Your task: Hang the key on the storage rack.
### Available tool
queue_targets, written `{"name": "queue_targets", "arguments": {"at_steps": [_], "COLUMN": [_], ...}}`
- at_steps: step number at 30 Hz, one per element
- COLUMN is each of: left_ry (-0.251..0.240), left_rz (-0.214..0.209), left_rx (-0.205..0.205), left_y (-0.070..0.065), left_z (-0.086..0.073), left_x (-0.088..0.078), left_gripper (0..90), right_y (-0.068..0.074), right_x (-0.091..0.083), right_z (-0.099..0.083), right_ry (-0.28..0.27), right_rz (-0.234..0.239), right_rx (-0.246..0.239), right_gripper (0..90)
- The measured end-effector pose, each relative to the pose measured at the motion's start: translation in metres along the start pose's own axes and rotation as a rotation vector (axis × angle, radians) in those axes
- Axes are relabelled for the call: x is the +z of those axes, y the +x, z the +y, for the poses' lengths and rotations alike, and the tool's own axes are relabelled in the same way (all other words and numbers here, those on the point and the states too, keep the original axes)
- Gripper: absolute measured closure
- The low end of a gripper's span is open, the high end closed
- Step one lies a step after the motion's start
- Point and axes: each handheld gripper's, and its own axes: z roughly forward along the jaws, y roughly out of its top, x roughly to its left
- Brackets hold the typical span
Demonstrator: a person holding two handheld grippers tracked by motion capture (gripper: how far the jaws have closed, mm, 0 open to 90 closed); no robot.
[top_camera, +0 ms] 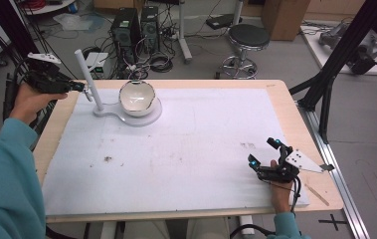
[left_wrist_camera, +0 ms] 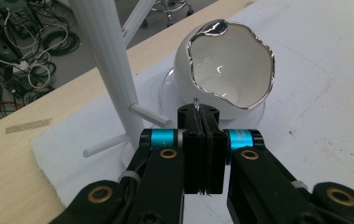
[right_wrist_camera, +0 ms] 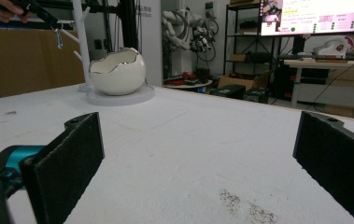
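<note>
1. Nearest, right gripper (top_camera: pixel 267 154): rests low on the white mat (top_camera: pixel 186 149) at the near right corner of the table (top_camera: pixel 295 129), held by the person's right hand (top_camera: pixel 279 191). Jaws spread wide, nothing between them; the right gripper view shows bare mat in the gap. Judged parked, out of the way of the other hand's work.

2. Mid-table: bare mat, with a few dark specks (top_camera: pixel 108 159).

3. Far left, left gripper (left_wrist_camera: pixel 201 116): held up off the table by the left hand (top_camera: pixel 29 99), tip just beside the white stand (top_camera: pixel 87 74). Jaws pressed together on a small metal hook or ring (left_wrist_camera: pixel 196 102), of which a thin loop pokes out at the tip; what it is exactly cannot be made out. In the right gripper view a small piece (right_wrist_camera: pixel 59 37) dangles below this gripper near a peg.

4. Stand: upright post with short side pegs (left_wrist_camera: pixel 149 114), on a flat base. Judged a hanging rack, the pinched piece being brought to, or taken from, a peg.

5. Farthest, white bowl (top_camera: pixel 137 97): egg-shaped, jagged silver rim, sits on the stand's round base, opening tilted upward, nothing seen inside.
</note>
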Motion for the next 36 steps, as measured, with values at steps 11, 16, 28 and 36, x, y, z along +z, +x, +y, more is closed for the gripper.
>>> {"name": "queue_targets", "arguments": {"at_steps": [11, 16, 28, 36], "left_ry": [0.001, 0.005, 0.007, -0.005], "left_rz": [0.003, 0.005, 0.007, 0.0], "left_rx": [-0.021, -0.03, -0.037, -0.029], "left_y": [0.008, 0.012, 0.015, 0.017], "left_z": [-0.003, -0.004, -0.005, -0.006], "left_x": [0.005, 0.005, 0.01, 0.01], "left_gripper": [88.4, 88.4, 88.3, 88.2], "right_y": [0.0, 0.0, 0.0, 0.0], "right_x": [0.0, 0.0, 0.0, 0.0], "right_z": [0.0, 0.0, 0.0, 0.0], "right_ry": [0.0, 0.0, 0.0, -0.003], "right_rz": [0.0, 0.0, 0.0, 0.002], "right_rx": [0.0, 0.001, 0.0, 0.001], "right_gripper": [1.0, 1.0, 1.0, 1.0]}}
